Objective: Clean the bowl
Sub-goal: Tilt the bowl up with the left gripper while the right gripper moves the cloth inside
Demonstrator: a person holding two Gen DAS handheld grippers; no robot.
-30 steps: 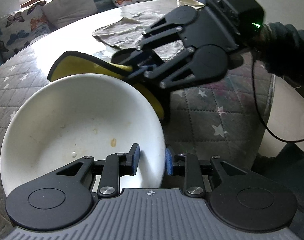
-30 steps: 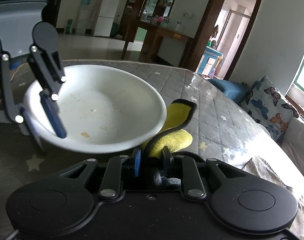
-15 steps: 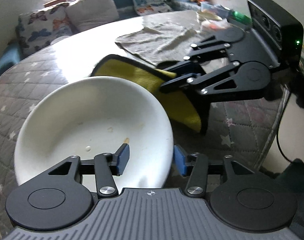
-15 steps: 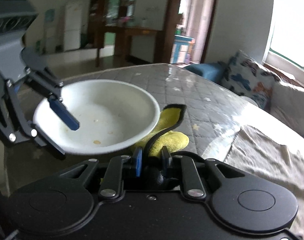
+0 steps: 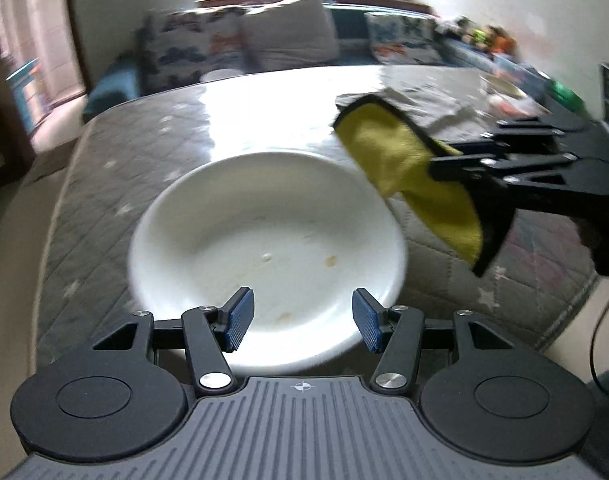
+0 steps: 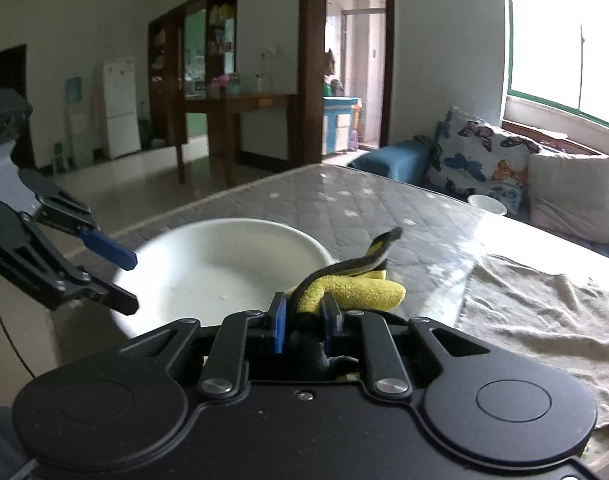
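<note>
White round ceramic bowl (image 5: 264,256) on grey quilted star-print table cover (image 5: 104,184), few food specks inside. Left gripper (image 5: 302,320): jaws wide, straddling bowl near rim at 6 o'clock, holding nothing; nearer arm. Right gripper (image 6: 302,316): clamped on yellow black-edged microfibre cloth (image 5: 416,172), hanging above rim at 2 o'clock, long axis toward 10 o'clock. Versus 0.5 s ago: left jaws wider, pulled back off rim; cloth lifted.

**Blurred, hidden and cut off**

Beyond the left gripper's (image 5: 302,316) jaws, the sofa cushions (image 5: 288,36) and small table clutter (image 5: 504,92) are blurred past identifying. Between the right gripper's (image 6: 303,320) jaws, the yellow cloth's (image 6: 352,292) pinched end is hidden. The grey towel (image 6: 544,320) runs off the frame's right edge.
</note>
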